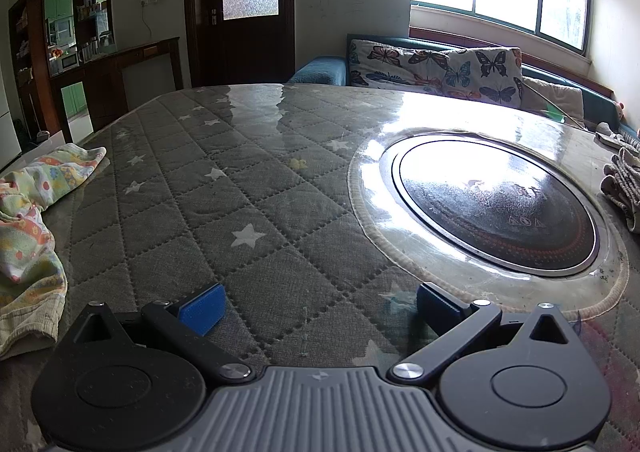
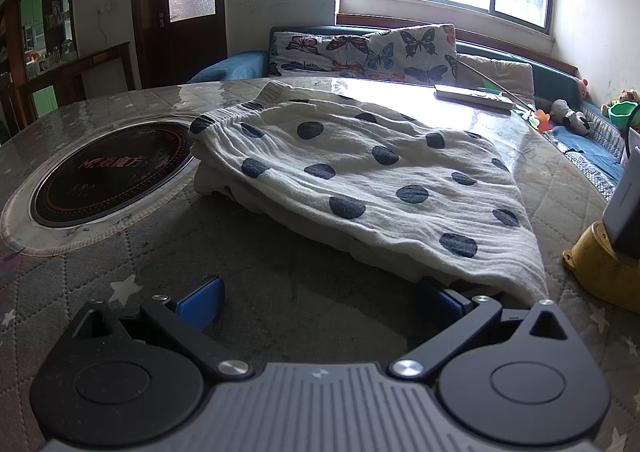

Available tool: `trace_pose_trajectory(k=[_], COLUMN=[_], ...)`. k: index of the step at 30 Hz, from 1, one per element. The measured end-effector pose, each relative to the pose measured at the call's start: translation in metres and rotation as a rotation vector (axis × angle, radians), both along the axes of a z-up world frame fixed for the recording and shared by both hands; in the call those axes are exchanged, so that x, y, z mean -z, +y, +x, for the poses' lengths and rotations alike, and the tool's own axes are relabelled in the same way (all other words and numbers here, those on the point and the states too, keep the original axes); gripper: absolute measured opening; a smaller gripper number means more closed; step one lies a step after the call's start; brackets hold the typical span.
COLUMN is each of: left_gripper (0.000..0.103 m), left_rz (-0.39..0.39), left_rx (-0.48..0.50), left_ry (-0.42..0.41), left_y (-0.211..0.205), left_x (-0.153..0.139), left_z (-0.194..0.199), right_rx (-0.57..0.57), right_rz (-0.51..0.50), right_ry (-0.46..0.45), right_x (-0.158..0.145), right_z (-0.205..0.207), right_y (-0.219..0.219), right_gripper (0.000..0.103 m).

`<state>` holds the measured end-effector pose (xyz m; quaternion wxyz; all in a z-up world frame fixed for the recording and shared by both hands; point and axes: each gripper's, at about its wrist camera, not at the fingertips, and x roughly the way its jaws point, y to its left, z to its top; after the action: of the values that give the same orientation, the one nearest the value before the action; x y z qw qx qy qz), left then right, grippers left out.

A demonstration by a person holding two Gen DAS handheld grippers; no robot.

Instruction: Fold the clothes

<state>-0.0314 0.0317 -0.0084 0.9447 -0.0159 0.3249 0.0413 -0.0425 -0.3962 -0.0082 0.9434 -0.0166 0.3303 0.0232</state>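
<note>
A white garment with dark polka dots (image 2: 380, 172) lies folded in layers on the quilted grey table cover (image 2: 280, 276), ahead and right of my right gripper (image 2: 320, 300). That gripper is open; its right pad sits under the garment's near corner, its left pad (image 2: 202, 302) is bare. My left gripper (image 1: 316, 310) is open and empty over the table cover (image 1: 224, 212). A pastel patterned garment (image 1: 28, 220) lies crumpled at the table's left edge. Part of the polka-dot garment's folded edge (image 1: 624, 188) shows at the far right of the left wrist view.
A round black hotplate (image 1: 496, 204) is set into the table; it also shows in the right wrist view (image 2: 108, 172). A yellow holder (image 2: 604, 272) with a grey device stands at the right. A white remote (image 2: 472, 97) lies at the far edge. A sofa with butterfly cushions (image 2: 360, 52) stands behind.
</note>
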Motion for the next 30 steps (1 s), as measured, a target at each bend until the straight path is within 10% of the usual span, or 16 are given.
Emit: trace_pose_trajectory(k=[30], left_gripper=[0.103], left_rz=[0.0], left_rx=[-0.001], left_ry=[0.0], left_y=[-0.0008], left_x=[-0.0003], left_z=[-0.0009], right_rx=[-0.003], right_rz=[0.001], right_ry=[0.0], right_x=[0.0005], right_z=[0.0001], right_y=[-0.0029], right_gripper=[0.103])
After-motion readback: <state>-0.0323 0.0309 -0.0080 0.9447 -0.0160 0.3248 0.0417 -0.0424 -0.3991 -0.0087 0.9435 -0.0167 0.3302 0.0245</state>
